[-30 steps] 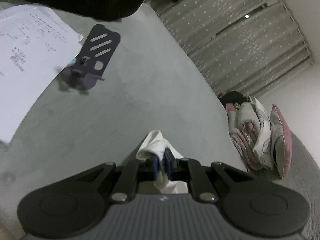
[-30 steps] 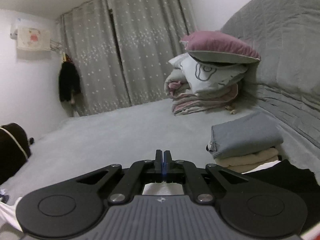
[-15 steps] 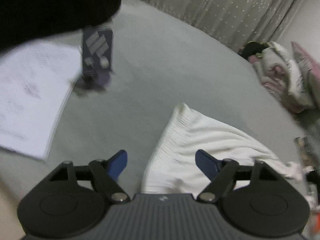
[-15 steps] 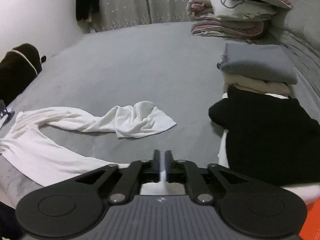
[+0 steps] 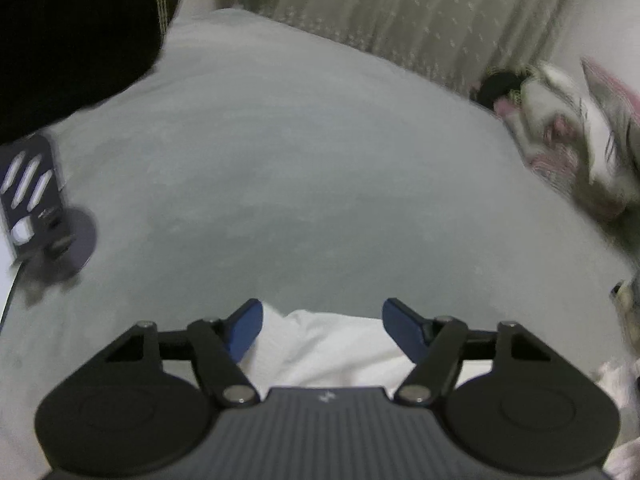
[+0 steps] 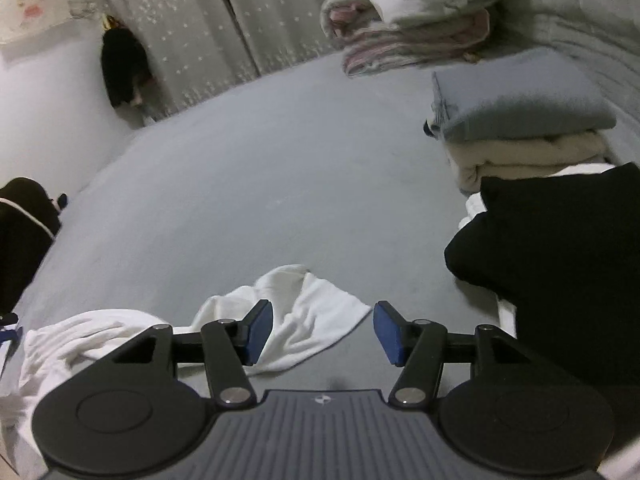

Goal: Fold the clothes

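A: The left tongs [image 5: 322,328] stand wide open, blue pads [image 5: 244,330] apart and gripping nothing. The white garment [image 5: 320,350] lies on the grey bed [image 5: 300,184] between and under them, and the tool's body covers its near part.

B: Anything that holds other things in the left wrist view?

A: No container there. A dark stand with slots [image 5: 32,196] sits at the left edge, blurred, with a strip of white paper [image 5: 6,272] cut off beside it. A black mass [image 5: 72,32] fills the top left corner; what it is cannot be told. The bedding pile [image 5: 576,136] at the right is smeared by motion.

B: And the right wrist view?

A: The right tongs [image 6: 322,334] are open as well and hold nothing. The white garment [image 6: 296,312] lies crumpled on the bed [image 6: 260,184], one end just past the left pad [image 6: 258,332], the rest running off to the lower left behind the tool.

B: The other clothes?

A: A folded stack stands at the right: a grey piece [image 6: 516,100] on top of beige pieces [image 6: 528,156]. A black garment [image 6: 560,264] lies unfolded near it, cut off at the frame's edge, with a strip of white showing at its rim. Folded bedding [image 6: 408,16] is piled before the curtain [image 6: 240,16]. A dark shape [image 6: 124,68] hangs by the wall, too small to make out.
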Available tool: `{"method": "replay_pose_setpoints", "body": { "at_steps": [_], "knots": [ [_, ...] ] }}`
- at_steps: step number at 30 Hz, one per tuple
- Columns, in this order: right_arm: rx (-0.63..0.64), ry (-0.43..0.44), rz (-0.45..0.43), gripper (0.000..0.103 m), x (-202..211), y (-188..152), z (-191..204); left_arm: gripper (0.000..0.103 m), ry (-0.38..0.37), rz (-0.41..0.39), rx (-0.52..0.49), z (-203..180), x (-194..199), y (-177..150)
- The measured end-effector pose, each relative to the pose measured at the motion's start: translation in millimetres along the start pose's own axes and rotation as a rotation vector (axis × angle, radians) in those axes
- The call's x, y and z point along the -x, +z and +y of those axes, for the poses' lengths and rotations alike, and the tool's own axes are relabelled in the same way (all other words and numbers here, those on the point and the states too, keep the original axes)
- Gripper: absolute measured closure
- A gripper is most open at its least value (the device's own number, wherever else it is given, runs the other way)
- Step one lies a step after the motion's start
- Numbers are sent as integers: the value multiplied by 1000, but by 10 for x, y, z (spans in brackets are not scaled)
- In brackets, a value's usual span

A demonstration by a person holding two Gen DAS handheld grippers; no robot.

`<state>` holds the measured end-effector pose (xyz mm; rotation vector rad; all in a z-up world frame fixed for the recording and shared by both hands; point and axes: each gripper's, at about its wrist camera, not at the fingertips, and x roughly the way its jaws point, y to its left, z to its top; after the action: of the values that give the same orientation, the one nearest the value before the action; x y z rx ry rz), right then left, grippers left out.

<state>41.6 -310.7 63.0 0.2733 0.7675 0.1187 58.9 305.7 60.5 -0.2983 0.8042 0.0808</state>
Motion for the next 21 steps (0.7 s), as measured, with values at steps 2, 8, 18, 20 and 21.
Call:
{"method": "replay_pose_setpoints", "body": {
  "at_steps": [2, 8, 18, 20, 21],
  "knots": [
    [25, -7, 30, 47, -175, 34, 18, 49, 34, 27, -37, -46, -146, -41],
    [132, -23, 105, 84, -611, 92, 158, 94, 85, 100, -86, -49, -361, -184],
    [266, -122, -307, 99, -103, 407, 523, 98, 110, 57, -9, -36, -279, -61],
    [234, -117, -303, 99, -58, 424, 450, 98, 113, 46, 7, -21, -264, -42],
    [218, -114, -301, 98, -35, 433, 413, 98, 114, 41, 15, -14, -256, -33]
  ]
}}
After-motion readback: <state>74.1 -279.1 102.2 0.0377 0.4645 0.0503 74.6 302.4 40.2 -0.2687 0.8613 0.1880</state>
